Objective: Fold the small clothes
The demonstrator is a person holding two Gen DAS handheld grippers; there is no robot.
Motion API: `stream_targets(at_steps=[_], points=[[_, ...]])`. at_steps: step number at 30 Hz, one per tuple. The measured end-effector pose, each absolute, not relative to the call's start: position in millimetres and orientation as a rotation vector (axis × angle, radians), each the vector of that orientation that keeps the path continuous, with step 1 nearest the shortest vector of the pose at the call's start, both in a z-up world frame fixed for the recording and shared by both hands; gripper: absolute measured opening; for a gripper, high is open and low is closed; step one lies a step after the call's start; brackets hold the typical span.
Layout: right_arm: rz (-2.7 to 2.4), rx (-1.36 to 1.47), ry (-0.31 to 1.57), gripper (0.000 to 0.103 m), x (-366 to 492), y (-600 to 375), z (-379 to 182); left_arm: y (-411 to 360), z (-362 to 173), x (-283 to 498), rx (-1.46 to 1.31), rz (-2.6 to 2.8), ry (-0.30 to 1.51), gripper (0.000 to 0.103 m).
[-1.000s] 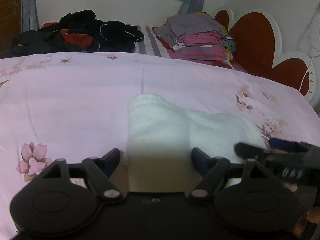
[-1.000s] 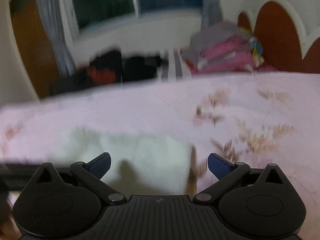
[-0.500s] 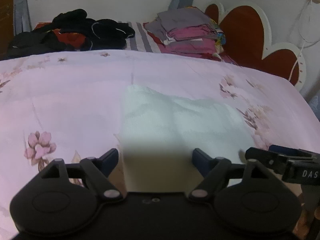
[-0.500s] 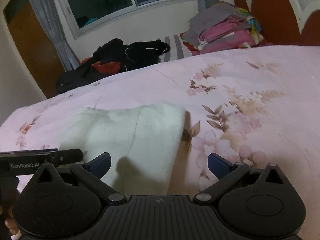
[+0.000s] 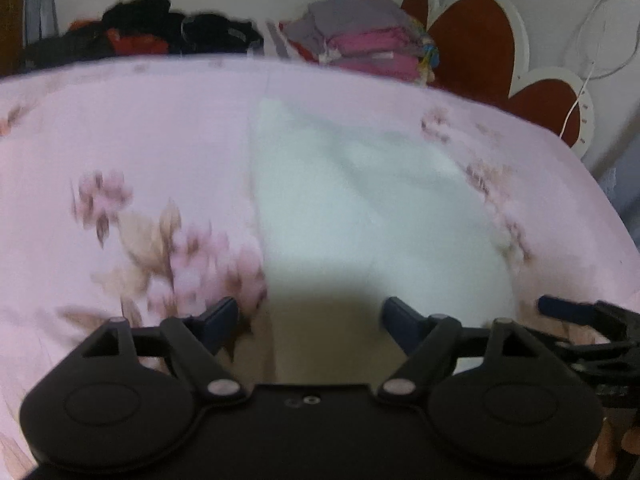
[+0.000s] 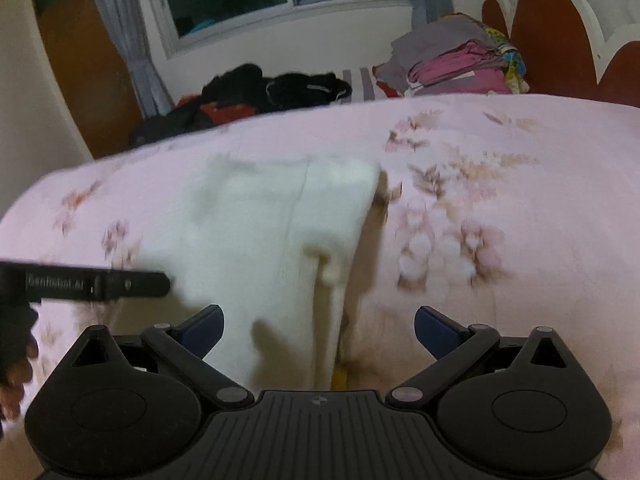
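White knit garment (image 5: 360,200) lies flat on the pink floral bedspread (image 5: 140,140), just ahead of both grippers; the exact type I can't tell, it reads as a small knit top or trousers already doubled over once. In the right wrist view a lengthwise fold line runs down its middle and the right edge shows stacked layers, so I judge at least one fold is done. Left gripper (image 5: 308,312): jaws apart, near hem of the garment sits between and just ahead of the fingertips, pads not pressing on anything. Right gripper (image 6: 318,320): jaws apart as well, have just been closing in somewhat, with the garment's near right edge between them but nothing pinched. Each gripper shows at the edge of the other's view, so they sit side by side at the near hem, left one over the left half, right one over the right edge. Both views are motion-blurred, so fine cloth detail is unreliable. Beyond the garment, well ahead of the grippers: a folded stack of grey and pink clothes (image 6: 456,60) near the red heart-shaped headboard (image 5: 480,40), and a heap of dark clothes (image 6: 256,96) to its left under the window. Judgement: this piece is partly folded and needs at least one more fold, probably near hem carried to far edge; the dark heap looks unsorted, so plenty left overall.
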State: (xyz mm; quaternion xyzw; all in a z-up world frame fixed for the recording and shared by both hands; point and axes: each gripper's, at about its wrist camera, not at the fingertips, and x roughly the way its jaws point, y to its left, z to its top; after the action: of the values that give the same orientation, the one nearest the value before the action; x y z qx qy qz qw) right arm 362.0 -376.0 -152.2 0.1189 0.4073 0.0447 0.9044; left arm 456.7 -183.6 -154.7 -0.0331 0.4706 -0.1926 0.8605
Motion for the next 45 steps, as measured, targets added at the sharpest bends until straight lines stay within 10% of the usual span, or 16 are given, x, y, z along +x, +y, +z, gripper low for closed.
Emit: stream_targets(at_steps=[30,38,45], points=[[0.132,0.554,0.845,0.077,430.6,-396.7,-176.5,-197.7,-168.2,486.3,-0.206,-0.446,1.005,0.080],[0.170,0.602,0.833,0.046,437.4,-397.5,-178.1,-193.5,-163.0,486.7,-0.246,-0.459,0.998,0.045],[0.180,0.598,0.783,0.037,431.0,-388.8,-160.0,-186.1,-143.8,480.2,-0.266,-0.473,0.952,0.037]])
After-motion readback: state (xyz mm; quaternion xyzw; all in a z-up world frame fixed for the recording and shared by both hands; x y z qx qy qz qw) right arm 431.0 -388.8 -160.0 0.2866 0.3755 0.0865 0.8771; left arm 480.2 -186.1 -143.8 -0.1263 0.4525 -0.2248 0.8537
